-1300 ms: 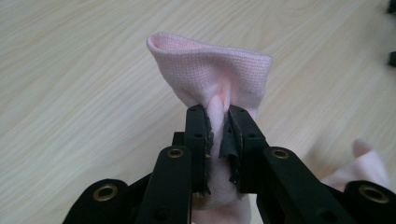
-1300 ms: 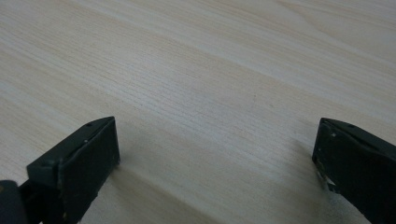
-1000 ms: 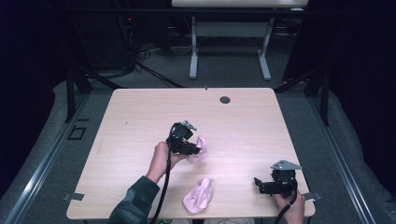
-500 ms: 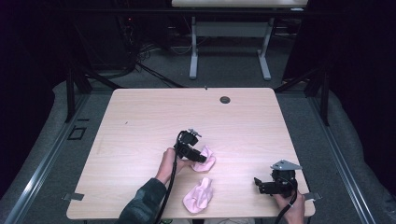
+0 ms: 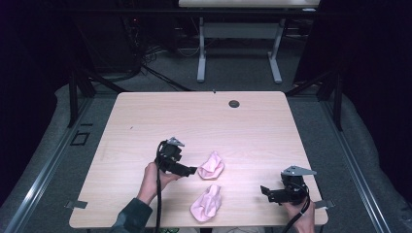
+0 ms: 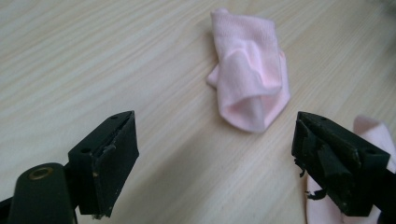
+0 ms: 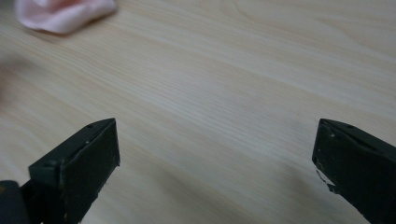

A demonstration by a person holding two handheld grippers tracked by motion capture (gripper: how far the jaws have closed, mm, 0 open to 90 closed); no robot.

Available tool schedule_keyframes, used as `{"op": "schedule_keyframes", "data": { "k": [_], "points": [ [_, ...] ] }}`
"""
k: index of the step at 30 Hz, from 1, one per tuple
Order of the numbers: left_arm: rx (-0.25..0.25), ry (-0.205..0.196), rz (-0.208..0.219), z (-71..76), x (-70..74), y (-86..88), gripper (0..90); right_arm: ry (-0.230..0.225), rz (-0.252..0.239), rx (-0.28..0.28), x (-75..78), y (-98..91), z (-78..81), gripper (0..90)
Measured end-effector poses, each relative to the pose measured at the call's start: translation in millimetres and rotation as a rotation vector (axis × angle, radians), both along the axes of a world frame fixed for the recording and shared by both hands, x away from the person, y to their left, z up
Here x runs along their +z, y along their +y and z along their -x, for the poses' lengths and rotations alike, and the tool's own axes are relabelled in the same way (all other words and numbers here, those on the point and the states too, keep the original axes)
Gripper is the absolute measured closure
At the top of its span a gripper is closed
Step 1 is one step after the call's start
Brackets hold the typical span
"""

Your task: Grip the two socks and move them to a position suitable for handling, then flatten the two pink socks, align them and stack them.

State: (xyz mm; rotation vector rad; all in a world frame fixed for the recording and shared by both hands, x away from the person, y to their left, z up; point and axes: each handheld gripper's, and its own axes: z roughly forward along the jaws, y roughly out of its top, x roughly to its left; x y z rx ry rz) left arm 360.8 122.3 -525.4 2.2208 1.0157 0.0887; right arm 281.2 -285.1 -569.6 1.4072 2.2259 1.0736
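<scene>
The high view looks forward and down from above the person's side, taking in the whole table (image 5: 145, 121) from well off. Each gripper view rides low and close over the wood, facing along its own jaws. All three share the tabletop — and the nearer pink sock (image 5: 212, 165) (image 6: 250, 70).

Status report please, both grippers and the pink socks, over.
Left gripper open, jaws just opened, nothing between them. Right gripper open, idle near table edge. Upper pink sock lies free beside lower pink sock. Nothing in the way.
</scene>
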Motion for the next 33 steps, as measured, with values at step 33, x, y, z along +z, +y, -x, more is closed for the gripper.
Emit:
{"op": "schedule_keyframes", "data": {
  "k": [33],
  "points": [
    [0.028, 0.028, 0.008, 105.5, -36.0, 0.4, 21.4, 0.12, -0.03, 0.341, 20.8, 121.9, 14.0, 25.0]
  ]
}}
